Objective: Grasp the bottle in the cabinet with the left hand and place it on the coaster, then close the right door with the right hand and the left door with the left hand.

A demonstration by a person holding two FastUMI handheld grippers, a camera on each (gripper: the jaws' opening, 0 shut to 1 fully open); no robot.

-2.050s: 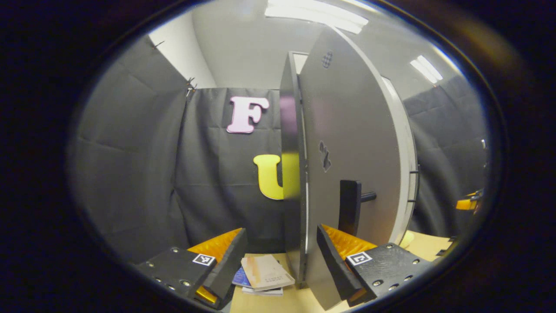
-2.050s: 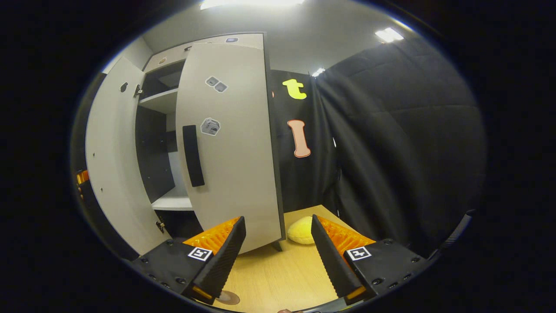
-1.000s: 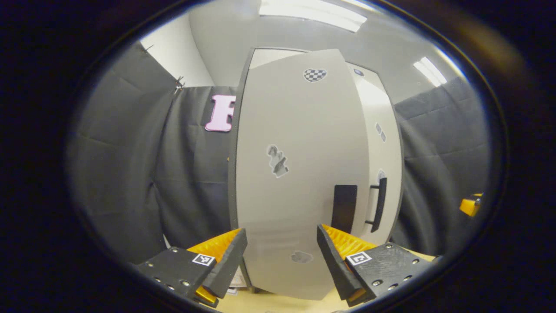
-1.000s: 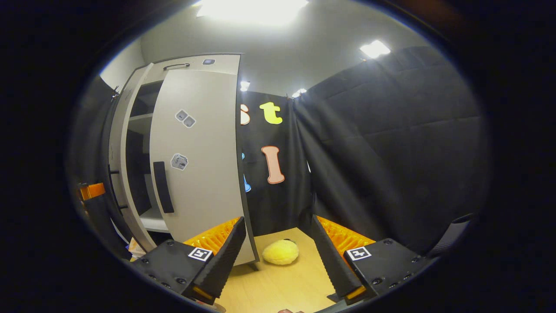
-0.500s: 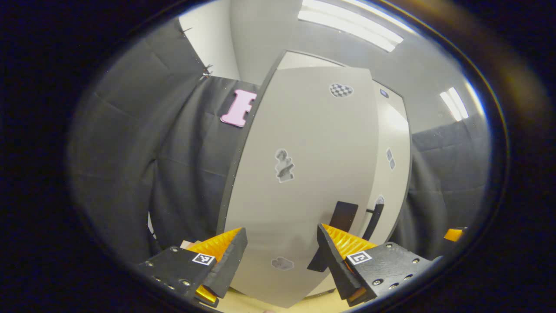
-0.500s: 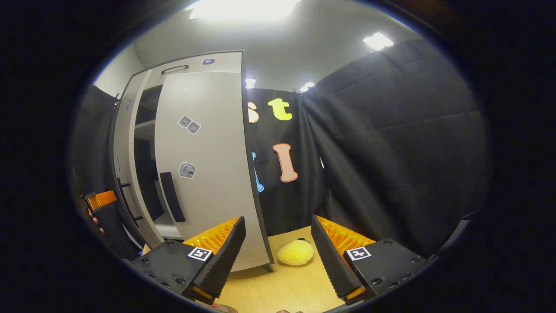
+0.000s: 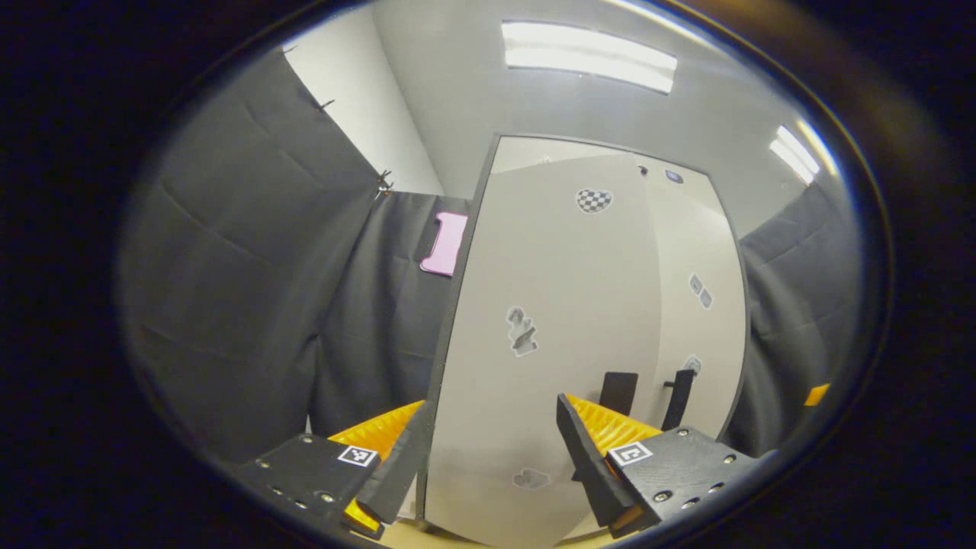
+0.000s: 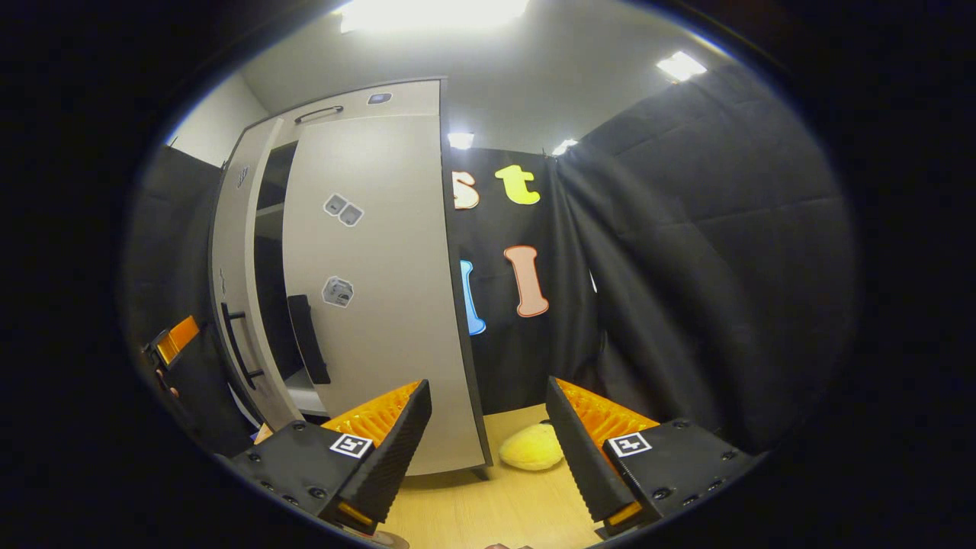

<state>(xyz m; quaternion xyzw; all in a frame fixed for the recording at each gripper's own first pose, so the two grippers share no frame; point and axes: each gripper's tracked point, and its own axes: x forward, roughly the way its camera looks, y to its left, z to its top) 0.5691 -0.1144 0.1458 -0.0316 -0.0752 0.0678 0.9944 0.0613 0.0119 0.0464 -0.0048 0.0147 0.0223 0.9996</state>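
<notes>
Your left gripper (image 7: pixel 492 450) sits close in front of the left door (image 7: pixel 549 343), its fingers spread wide with nothing between them. The door's pale face spans the gap between the fingers, and whether either finger touches it you cannot tell from here. In the left gripper view the left door looks nearly flush with the right door (image 7: pixel 698 305); the two dark handles (image 7: pixel 618 393) stand side by side near the seam, just above your right-hand finger.

Your right gripper (image 8: pixel 488 442) hovers over the wooden surface (image 8: pixel 488 511), apart from the cabinet, its fingers also wide and holding nothing. In the right gripper view the right door (image 8: pixel 381 305) is not fully shut: a dark gap stays between it and the left door (image 8: pixel 232 290), with a shelf edge (image 8: pixel 305 398) visible inside. Your left gripper (image 8: pixel 179 339) appears at the left edge of that view, beside the left door's bar handle (image 8: pixel 236 343).

A yellow plush toy (image 8: pixel 534 447) lies on the surface beside the cabinet's right lower corner, partly behind a finger. A brown round edge at the bottom of the right gripper view may be the coaster (image 8: pixel 389 540); the bottle's place cannot be told.
</notes>
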